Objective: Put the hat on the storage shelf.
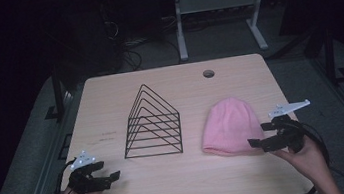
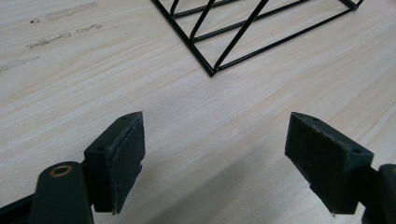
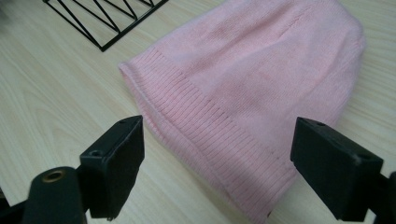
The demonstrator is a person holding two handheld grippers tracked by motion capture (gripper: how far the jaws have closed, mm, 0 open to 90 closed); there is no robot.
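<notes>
A: Pink hat [image 1: 229, 127] lies flat on the tabletop [image 1: 109, 92], right of the wire rack [image 1: 152, 122]. Untouched.

B: Tongs?

A: Right tongs [image 1: 261, 135] spread wide, just short of the hat's ribbed brim. Left tongs [image 1: 104, 170] spread too, empty, near the rack corner.

B: Progress?

A: Barely begun, I'd say; grabbing and moving the hat remain.

Bare table [image 1: 110, 105] left of wire rack [image 1: 152, 125]; narrow gap before pink beanie [image 1: 229, 125].

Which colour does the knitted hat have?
Pink; the hat shows best in the right gripper view.
</notes>
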